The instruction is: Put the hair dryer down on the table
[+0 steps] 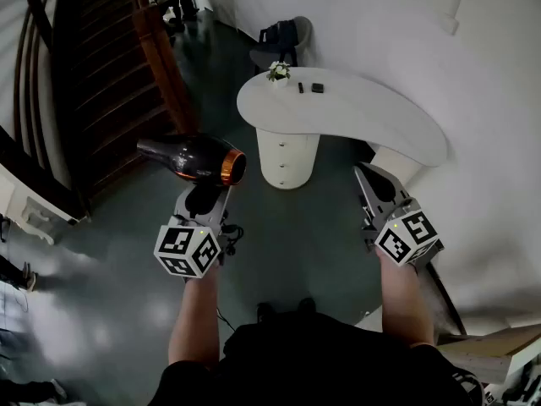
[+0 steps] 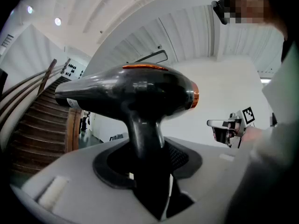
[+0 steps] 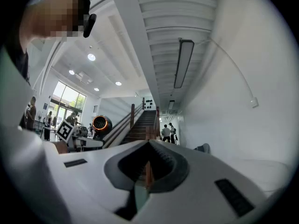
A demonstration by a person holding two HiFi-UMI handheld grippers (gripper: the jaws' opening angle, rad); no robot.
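Note:
A black hair dryer with an orange ring at its mouth is held up in the air, its barrel level and pointing left. My left gripper is shut on its handle, which stands upright between the jaws. The dryer fills the left gripper view and shows small in the right gripper view. My right gripper hangs shut and empty near the table's front right edge. The white curved table lies ahead, beyond both grippers.
A small potted plant and two small dark items sit at the table's far left. A dark chair stands behind it. A wooden staircase rises at the left, and a white wall runs along the right.

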